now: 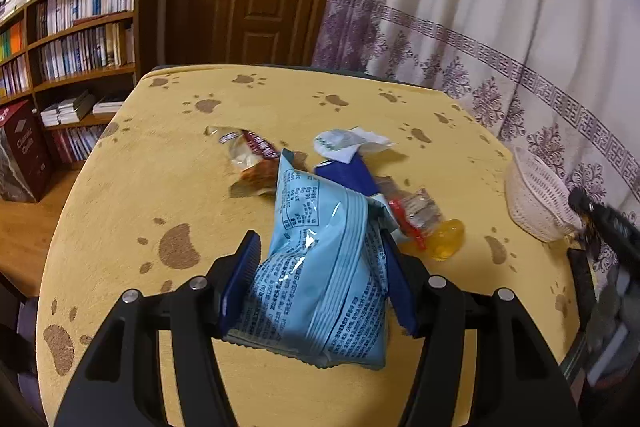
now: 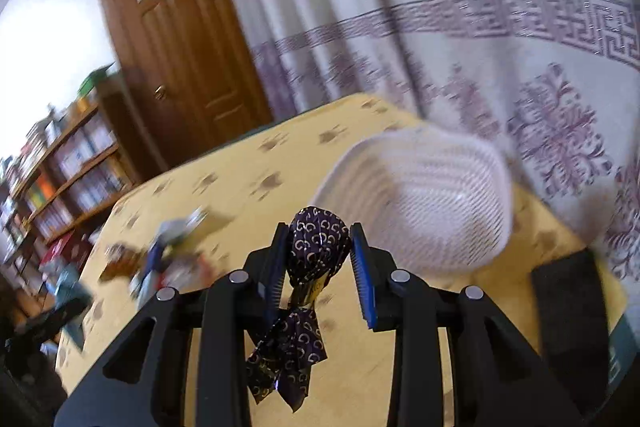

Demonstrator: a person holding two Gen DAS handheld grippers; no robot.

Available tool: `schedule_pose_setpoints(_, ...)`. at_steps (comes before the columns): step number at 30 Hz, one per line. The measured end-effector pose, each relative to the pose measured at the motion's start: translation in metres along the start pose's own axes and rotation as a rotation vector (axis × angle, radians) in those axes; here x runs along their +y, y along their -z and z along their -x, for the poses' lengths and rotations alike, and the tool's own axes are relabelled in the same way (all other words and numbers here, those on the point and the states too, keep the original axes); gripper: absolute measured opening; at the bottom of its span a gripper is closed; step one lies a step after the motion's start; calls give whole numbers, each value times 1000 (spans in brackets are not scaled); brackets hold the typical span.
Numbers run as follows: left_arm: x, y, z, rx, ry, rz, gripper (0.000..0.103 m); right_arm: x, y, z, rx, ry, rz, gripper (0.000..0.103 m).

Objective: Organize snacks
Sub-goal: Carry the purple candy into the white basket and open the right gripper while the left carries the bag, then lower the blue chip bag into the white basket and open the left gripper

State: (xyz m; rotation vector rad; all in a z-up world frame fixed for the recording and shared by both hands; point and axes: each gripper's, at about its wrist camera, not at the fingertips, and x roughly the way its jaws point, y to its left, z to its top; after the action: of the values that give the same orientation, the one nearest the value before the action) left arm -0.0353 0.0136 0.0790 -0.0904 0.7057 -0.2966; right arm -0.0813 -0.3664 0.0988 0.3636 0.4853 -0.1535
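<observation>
White mesh basket (image 2: 420, 203) near the right edge of the yellow paw-print tabletop (image 1: 160, 187), tipped on its side in the left wrist view, nothing visible inside. Left gripper (image 1: 320, 267) jaws clamped on a light-blue snack bag (image 1: 324, 267), lifted above the tabletop. Right gripper (image 2: 320, 259) jaws closed on a dark foil-wrapped candy (image 2: 318, 247), just before the basket. Other snacks (image 1: 256, 159) loose mid-tabletop.

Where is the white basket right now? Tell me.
The white basket sits at the table's right edge by the curtain, just ahead-right of the right hand-held gripper in its view.
</observation>
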Motion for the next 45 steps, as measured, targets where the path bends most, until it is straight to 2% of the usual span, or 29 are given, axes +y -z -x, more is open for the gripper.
schedule_pose_setpoints(5, -18, -4, 0, 2, 17, -27, 60, -28, -22, -28, 1, 61, -26, 32)
schedule_pose_setpoints(10, -34, -9, -3, 7, 29, -43, 60, -42, -27, -55, 32, 85, -33, 32)
schedule_pose_setpoints(12, -40, -11, -5, 7, 30, -52, 60, -47, -27, -60, 31, 89, -41, 35)
schedule_pose_setpoints(13, -44, -12, -6, 9, 33, -56, 60, -49, -26, -60, 25, 87, -46, 43)
schedule_pose_setpoints(14, -46, -13, -7, 10, 37, -58, 60, -50, -26, -59, 16, 86, -53, 51)
schedule_pose_setpoints(15, -50, -15, -8, 12, 42, -62, 60, -53, -24, -57, 5, 87, -62, 52)
schedule_pose_setpoints(23, -84, -28, -21, 18, 89, -104, 60, -59, 4, -18, -93, 101, -76, 52)
schedule_pose_setpoints(28, -119, -40, -36, 24, 144, -147, 60, -49, 32, 9, -185, 168, -45, 52)
schedule_pose_setpoints(31, -146, -48, -46, 23, 178, -184, 60, -44, 46, 17, -208, 194, -30, 52)
schedule_pose_setpoints(40, -234, -74, -73, 21, 314, -285, 59, -47, 51, 17, -225, 191, -41, 52)
schedule_pose_setpoints(45, -243, -70, -78, 48, 327, -300, 60, -57, 50, 13, -206, 170, -82, 52)
